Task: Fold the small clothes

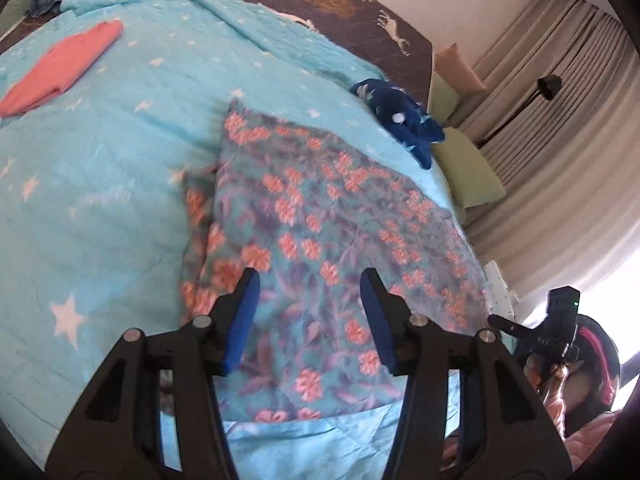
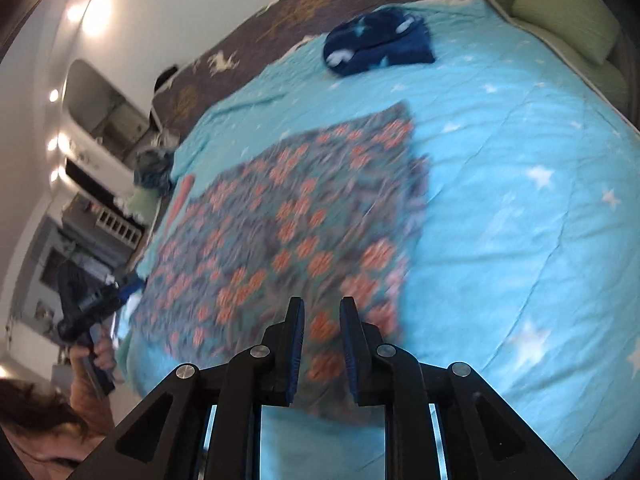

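Floral cloth (image 1: 320, 240) flat on bed (image 1: 100, 184), partly folded. Left gripper (image 1: 310, 312) wide, empty above it. Right gripper (image 2: 322, 344) narrow gap, empty. Risk: pinching blanket along with cloth; fold slipping askew.

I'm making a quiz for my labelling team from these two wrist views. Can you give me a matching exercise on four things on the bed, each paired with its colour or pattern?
Things:
1. folded garment far from the tools
2. cloth spread flat in front of both tools
3. bundle near the green pillows
4. bed cover

Descriptions:
A. light blue with white stars
B. plain coral pink
C. dark blue with white marks
D. teal with pink-orange flowers

Pairs: 1-B, 2-D, 3-C, 4-A
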The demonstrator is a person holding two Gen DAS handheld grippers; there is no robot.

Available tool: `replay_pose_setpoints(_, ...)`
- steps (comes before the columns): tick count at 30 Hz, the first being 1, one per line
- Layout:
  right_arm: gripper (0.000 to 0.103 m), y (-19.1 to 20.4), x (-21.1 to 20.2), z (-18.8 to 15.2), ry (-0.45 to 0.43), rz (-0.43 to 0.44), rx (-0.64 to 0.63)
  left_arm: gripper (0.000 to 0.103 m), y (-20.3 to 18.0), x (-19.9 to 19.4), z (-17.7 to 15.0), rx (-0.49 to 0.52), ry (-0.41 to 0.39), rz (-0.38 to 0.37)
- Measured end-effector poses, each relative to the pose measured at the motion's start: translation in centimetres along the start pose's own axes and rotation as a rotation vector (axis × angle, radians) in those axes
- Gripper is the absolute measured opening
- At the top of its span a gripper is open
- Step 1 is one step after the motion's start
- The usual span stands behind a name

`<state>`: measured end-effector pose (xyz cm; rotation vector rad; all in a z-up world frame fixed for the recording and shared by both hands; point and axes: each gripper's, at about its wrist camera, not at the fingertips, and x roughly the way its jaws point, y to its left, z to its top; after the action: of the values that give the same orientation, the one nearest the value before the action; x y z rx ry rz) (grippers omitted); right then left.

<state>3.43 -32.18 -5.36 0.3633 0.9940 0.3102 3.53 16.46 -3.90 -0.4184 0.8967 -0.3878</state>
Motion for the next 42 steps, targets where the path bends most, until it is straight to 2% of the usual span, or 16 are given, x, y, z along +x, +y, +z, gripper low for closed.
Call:
replay_pose_setpoints(1, 0.014, 0.2, 0.4, -0.4, 0.016, -0.039, -0.008, 0.053, 0.1, 0.8, -0.7, 0.043, 0.006, 0.121)
replay_pose_setpoints(3, 0.002, -0.9, 1.3, -1.3, 0.051, -0.106, 0.030, 0.039, 0.4, 1.8, -1.9, 0.094, 0.016, 0.209)
replay_pose_setpoints(4, 0.000, -1.4, 1.2, -1.6, 0.050, -0.091, 0.065, 0.039, 0.2, 1.3, -2.6, 0.127, -0.028, 0.213)
replay_pose_setpoints(6, 0.000, -2.2, 0.3, -2.4, 0.047, -0.068, 0.134, 0.039, -0.4, 0.8, -3.0, 0.153, -0.033, 0.240)
replay_pose_setpoints(11, 0.008, 0.3, -1.3, -2.8, -0.007, -0.173, 0.037, 0.043, -1.4, -1.2, -3.2, 0.131, -0.043, 0.241)
replay_pose_setpoints(15, 0.009, 4.1, -1.5, -2.5, -0.058, -0.060, -0.034, 0.050, -1.6, -3.4, -4.0, 0.125, -0.079, 0.202)
replay_pose_setpoints(17, 0.010, 5.5, -0.3, -2.2, -0.041, -0.012, -0.064, 0.060, -1.7, -3.4, -4.8, 0.169, -0.073, 0.209)
replay_pose_setpoints(18, 0.010, 6.3, 0.5, -2.2, -0.027, 0.005, -0.080, 0.067, -1.6, -3.2, -5.4, 0.193, -0.059, 0.237)
replay_pose_setpoints(20, 0.011, 7.0, 2.3, -2.0, 0.012, 0.016, -0.092, 0.067, -0.4, -1.1, -6.7, 0.217, 0.008, 0.361)
replay_pose_setpoints(23, 0.013, 6.7, 5.2, -3.2, 0.119, -0.059, -0.056, 0.069, 0.1, -1.6, -8.0, 0.213, -0.045, 0.341)
replay_pose_setpoints(26, 0.013, 6.6, 4.6, -3.3, 0.095, -0.040, -0.017, 0.069, 0.0, -2.9, -7.9, 0.205, -0.052, 0.305)
replay_pose_setpoints(30, 0.017, 9.2, 3.9, -3.1, 0.064, -0.094, -0.114, 0.069, 1.5, -3.7, -7.5, 0.127, -0.050, 0.264)
replay_pose_setpoints(33, 0.017, 11.9, 4.5, -2.8, 0.064, -0.026, -0.187, 0.069, 3.0, -3.8, -6.9, 0.032, -0.058, 0.185)
replay_pose_setpoints(39, 0.019, 18.6, 8.1, -1.9, 0.111, 0.073, -0.321, 0.069, 2.5, -3.7, -6.4, 0.037, -0.061, 0.118)
replay_pose_setpoints(41, 0.027, 19.9, 8.9, -2.1, 0.117, 0.113, -0.328, 0.069, 2.1, -3.3, -6.3, 0.048, -0.050, 0.099)
replay_pose_setpoints(42, 0.038, 20.4, 9.4, -2.0, 0.120, 0.127, -0.320, 0.069, 2.0, -3.0, -6.3, 0.054, -0.044, 0.104)
